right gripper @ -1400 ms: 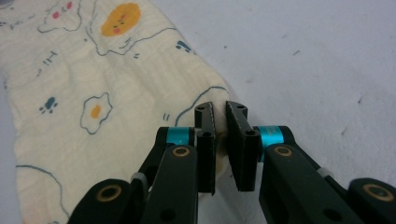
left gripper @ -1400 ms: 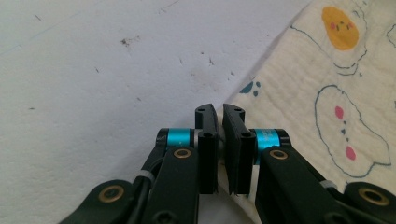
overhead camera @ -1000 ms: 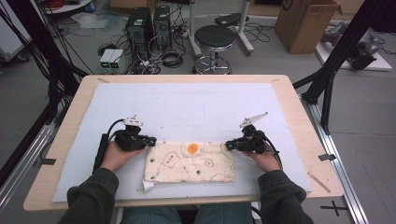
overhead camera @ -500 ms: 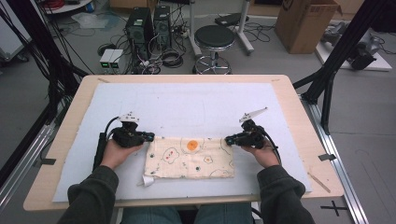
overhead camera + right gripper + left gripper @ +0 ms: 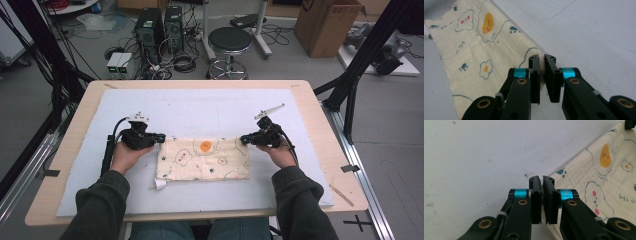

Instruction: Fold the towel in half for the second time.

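Stretched wider since earlier frame: cloth (image 5: 202, 159) pulled taut between left claw (image 5: 161, 137) and right claw (image 5: 243, 139), each clamped on far corner. Smoothing nearly done, likely lowering onto bench (image 5: 210, 107) next.

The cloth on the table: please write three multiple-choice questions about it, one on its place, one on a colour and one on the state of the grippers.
1. Where does the cloth lie?
A. on the near part of the white mat, between the two grippers
B. on the stool
C. at the far edge of the table

2. What colour is the big round spot on the cloth?
A. green
B. orange
C. purple

3. How do the left gripper and the right gripper stand?
A. both wide open
B. one lies on the floor
C. both shut, each on a far corner of the cloth

Answers:
1 A, the high view shows it spread near the person.
2 B, the egg yolk print is orange.
3 C, each gripper view shows the jaws nearly together at the cloth's corner.
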The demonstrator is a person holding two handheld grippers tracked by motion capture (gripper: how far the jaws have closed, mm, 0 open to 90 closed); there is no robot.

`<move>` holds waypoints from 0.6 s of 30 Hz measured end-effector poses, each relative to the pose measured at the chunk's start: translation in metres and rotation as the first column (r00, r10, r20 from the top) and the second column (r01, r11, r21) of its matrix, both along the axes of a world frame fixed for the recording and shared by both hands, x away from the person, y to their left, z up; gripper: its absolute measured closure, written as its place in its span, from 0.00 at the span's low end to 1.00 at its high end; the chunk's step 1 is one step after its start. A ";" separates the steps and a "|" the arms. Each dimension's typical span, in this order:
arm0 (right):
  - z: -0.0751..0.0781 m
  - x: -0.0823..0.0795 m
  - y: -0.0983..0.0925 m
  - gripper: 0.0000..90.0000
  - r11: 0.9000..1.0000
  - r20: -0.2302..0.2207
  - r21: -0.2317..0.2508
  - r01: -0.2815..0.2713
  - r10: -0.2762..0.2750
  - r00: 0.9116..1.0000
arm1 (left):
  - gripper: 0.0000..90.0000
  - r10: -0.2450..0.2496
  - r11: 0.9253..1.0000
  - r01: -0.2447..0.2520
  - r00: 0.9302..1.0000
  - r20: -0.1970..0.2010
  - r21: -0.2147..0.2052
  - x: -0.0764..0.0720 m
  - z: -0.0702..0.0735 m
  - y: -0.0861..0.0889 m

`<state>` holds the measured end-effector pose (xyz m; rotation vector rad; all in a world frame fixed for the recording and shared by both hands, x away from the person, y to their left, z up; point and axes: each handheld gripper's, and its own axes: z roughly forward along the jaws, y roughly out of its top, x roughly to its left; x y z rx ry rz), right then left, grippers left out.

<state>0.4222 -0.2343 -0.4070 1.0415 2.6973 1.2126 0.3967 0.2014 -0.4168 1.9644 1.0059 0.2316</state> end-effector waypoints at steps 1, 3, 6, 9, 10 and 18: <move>0.001 0.002 -0.001 0.93 1.000 -0.001 0.003 0.005 -0.005 1.000 | 0.95 0.002 1.000 -0.002 1.000 -0.002 -0.007 0.002 0.001 0.000; 0.000 0.006 -0.003 0.93 0.999 0.002 0.025 0.024 -0.024 1.000 | 0.95 0.001 1.000 -0.001 1.000 0.005 0.005 0.005 0.004 -0.003; -0.006 0.012 -0.005 0.93 0.998 -0.014 0.027 0.053 -0.053 0.999 | 0.94 0.011 1.000 -0.011 1.000 0.009 -0.001 0.008 0.005 -0.005; -0.009 0.014 -0.004 0.93 0.998 -0.010 0.024 0.063 -0.062 0.998 | 0.95 0.016 1.000 -0.016 1.000 -0.004 0.005 0.010 0.001 -0.005; -0.010 0.015 -0.003 0.93 0.998 -0.006 0.022 0.066 -0.066 0.998 | 0.95 0.014 1.000 -0.014 1.000 -0.008 0.008 0.010 0.001 -0.004; -0.011 0.015 -0.003 0.93 0.997 -0.009 0.022 0.067 -0.067 0.998 | 0.95 0.005 1.000 -0.005 1.000 -0.007 0.030 0.008 0.001 -0.006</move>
